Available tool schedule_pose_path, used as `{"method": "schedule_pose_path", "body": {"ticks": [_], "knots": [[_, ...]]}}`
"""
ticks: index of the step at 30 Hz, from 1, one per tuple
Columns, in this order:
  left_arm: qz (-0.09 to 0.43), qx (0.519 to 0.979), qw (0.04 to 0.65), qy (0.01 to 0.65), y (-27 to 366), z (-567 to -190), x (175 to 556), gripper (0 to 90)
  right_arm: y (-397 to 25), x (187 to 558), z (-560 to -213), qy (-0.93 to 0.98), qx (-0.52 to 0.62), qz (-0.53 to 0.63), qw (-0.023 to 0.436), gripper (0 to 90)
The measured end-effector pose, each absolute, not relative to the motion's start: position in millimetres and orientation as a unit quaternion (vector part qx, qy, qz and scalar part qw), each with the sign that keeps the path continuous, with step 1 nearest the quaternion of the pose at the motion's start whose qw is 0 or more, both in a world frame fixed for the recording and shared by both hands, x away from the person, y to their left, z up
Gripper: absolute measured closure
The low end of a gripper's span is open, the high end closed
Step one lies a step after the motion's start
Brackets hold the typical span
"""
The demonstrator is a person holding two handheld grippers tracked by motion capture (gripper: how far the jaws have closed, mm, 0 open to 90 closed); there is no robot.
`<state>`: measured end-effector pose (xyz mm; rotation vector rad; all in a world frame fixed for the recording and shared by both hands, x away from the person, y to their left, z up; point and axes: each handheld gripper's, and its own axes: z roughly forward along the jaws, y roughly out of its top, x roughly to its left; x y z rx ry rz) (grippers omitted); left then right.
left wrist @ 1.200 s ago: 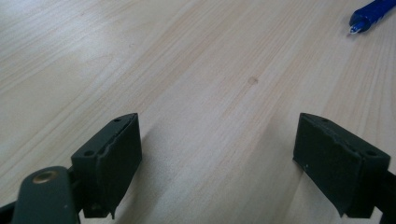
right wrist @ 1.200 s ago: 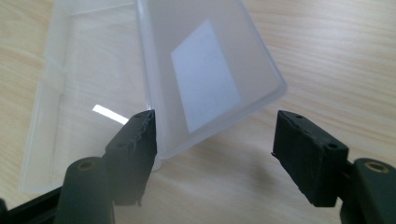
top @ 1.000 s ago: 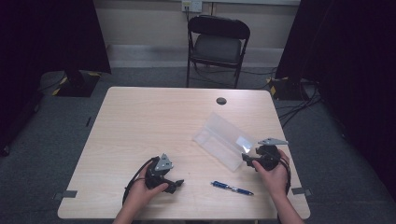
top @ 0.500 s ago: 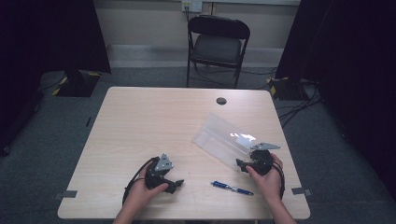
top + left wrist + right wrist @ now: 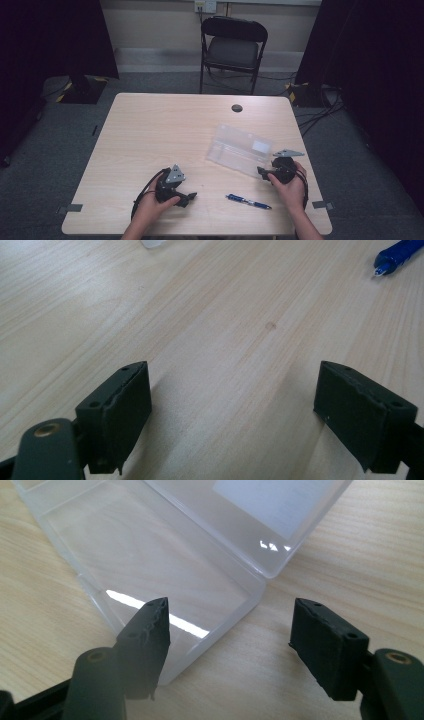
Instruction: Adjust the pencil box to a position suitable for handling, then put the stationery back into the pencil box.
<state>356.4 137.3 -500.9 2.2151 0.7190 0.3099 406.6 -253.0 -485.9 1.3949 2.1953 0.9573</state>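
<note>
Clear plastic case (image 5: 165, 565) lies open on the table (image 5: 165, 130), its near corner between the spread jaws of the right gripper (image 5: 227, 630), one jaw over its tray. Transparent, white label inside the lid. Left gripper (image 5: 235, 405) gapes wide over bare wood; blue pen (image 5: 395, 255) ahead to its right.

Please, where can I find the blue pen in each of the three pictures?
High view: the blue pen lies on the table's near edge, between the two hands, in front of the clear plastic case.
Left gripper view: its tip is at the top right corner.
Right gripper view: not in it.
Shared landmark: the clear plastic case, whose corner peeks in at the top of the left gripper view.
</note>
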Motion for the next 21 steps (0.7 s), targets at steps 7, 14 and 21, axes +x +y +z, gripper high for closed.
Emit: {"method": "schedule_pose_path", "body": {"ticks": [7, 14, 21], "knots": [[0.121, 0.87, 0.386, 0.282, 137, -501, 356, 14.8, -253, 400, -479, 0.785, 0.476, 0.355, 0.177, 28.2], [0.122, 0.87, 0.386, 0.282, 137, -501, 356, 14.8, -256, 379, -471, 0.799, 0.441, 0.377, 0.159, 23.3], [0.122, 0.87, 0.386, 0.283, 137, -501, 356, 14.8, -253, 360, -468, 0.82, 0.395, 0.391, 0.137, 22.1]]}}
